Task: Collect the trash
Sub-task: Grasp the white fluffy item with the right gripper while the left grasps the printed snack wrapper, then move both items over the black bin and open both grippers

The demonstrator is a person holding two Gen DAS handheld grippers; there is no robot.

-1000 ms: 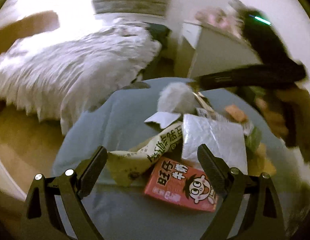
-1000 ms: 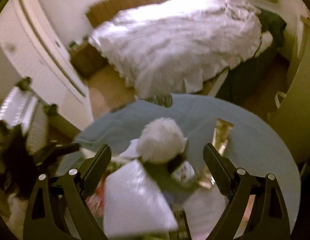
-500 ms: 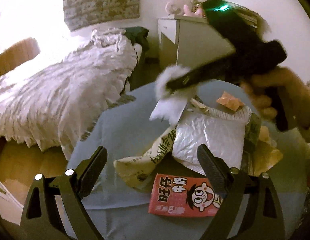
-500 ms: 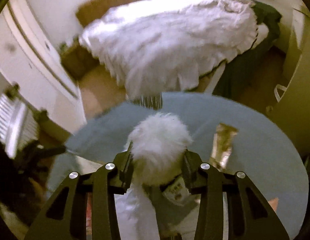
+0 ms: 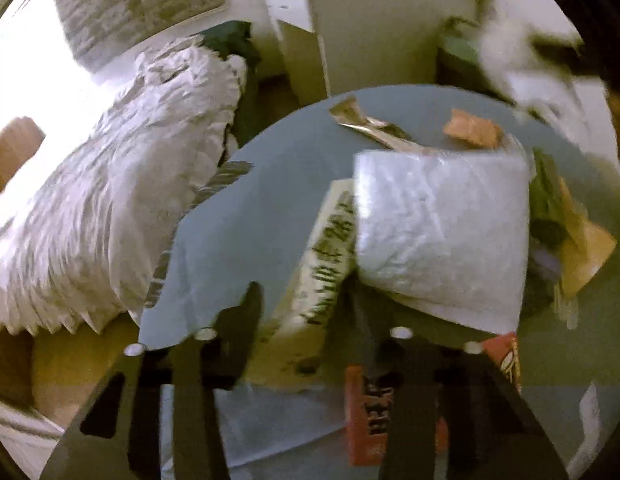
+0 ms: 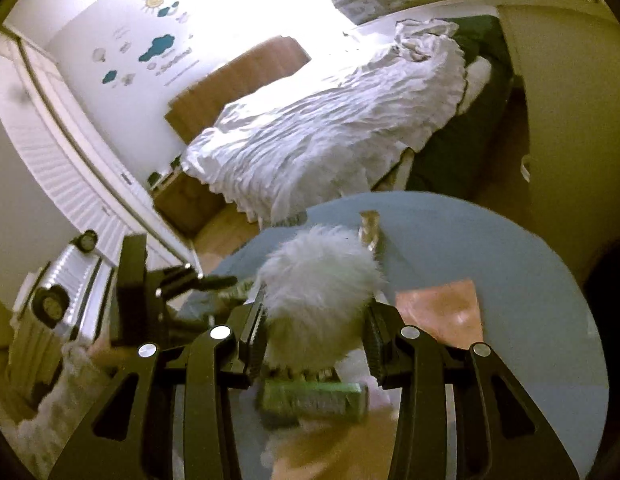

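The left gripper (image 5: 299, 300), spread wide 1 second ago, is closing on the cream printed wrapper (image 5: 314, 276) at 6 o'clock on the blue table (image 5: 261, 200). The right gripper (image 6: 316, 330), then open, now pinches the white fluffy ball (image 6: 318, 292) lifted off the pile.

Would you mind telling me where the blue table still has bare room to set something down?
The blue table is bare on the bed side, from its edge up to the yellow printed wrapper. In the right wrist view, another free strip runs along the far rim beyond the orange wrapper. It is crowded around the white padded mailer, where wrappers overlap.
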